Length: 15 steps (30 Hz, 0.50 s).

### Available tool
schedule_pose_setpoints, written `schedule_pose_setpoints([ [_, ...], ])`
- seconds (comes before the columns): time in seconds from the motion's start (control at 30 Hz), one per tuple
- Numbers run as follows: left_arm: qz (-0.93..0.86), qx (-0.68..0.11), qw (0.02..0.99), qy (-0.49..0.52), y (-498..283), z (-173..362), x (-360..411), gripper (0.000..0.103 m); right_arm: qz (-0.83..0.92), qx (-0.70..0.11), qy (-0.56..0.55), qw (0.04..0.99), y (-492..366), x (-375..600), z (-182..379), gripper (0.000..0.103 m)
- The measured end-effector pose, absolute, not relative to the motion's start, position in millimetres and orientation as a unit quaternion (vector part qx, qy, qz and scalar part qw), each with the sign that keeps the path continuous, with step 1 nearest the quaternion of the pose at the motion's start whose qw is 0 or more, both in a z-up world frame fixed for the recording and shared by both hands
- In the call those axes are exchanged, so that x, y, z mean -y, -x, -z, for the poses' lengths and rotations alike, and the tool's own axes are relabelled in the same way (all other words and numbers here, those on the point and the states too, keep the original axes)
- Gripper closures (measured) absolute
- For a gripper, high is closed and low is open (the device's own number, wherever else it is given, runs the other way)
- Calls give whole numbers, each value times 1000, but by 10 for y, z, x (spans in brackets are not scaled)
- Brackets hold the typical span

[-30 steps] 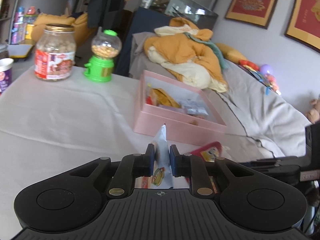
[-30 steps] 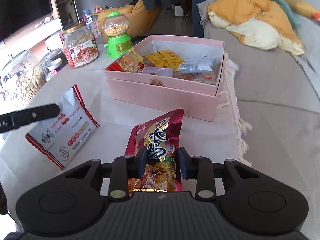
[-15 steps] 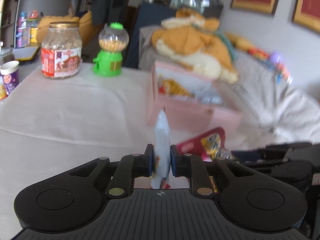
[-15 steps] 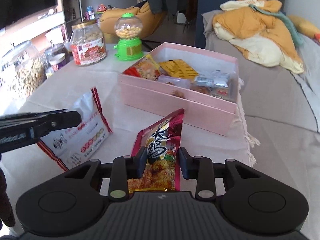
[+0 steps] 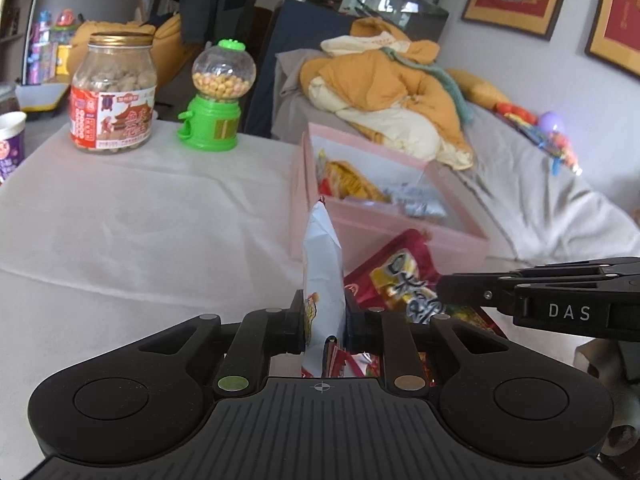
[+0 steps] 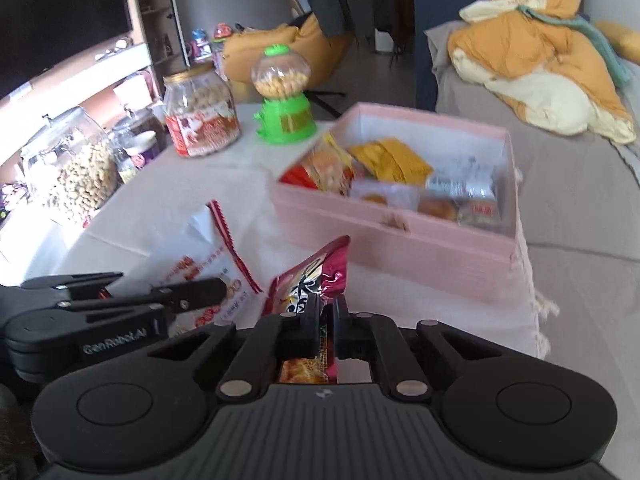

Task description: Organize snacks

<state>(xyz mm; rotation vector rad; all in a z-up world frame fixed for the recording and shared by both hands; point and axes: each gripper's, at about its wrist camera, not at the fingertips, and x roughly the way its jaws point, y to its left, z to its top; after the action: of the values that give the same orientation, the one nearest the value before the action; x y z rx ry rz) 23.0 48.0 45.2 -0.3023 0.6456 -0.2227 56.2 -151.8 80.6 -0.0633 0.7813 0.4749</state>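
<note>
1. Your left hand-held gripper (image 5: 323,322) is clamped on the white crinkled snack packet (image 5: 322,268), held edge-up above the bench (image 5: 140,216).
2. Your right hand-held gripper (image 6: 327,322) is clamped on the red foil snack bag (image 6: 316,280), just before the pink cardboard box (image 6: 400,236) of snacks.

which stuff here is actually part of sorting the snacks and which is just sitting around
Part of the job: white snack bag in the left tongs; red snack bag in the right tongs; pink box holding snacks.

Just lying about: peanut jar, green candy dispenser, orange jacket.
</note>
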Motion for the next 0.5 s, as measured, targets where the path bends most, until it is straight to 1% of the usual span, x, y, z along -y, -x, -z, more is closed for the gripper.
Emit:
schedule_pose_setpoints([
  [0.23,124,-296,935,152,-245,-677,-443,82,-232,-369,36,899,-592,1504,-1030,100],
  [0.3,126,-289,938,146,-222,-738,-425,82,-233,-368,33,900,-570,1562,-1076,103],
  [0.5,134,-283,938,147,-228,-792,-414,82,-240,-353,30,904,-522,1688,-1287,103],
])
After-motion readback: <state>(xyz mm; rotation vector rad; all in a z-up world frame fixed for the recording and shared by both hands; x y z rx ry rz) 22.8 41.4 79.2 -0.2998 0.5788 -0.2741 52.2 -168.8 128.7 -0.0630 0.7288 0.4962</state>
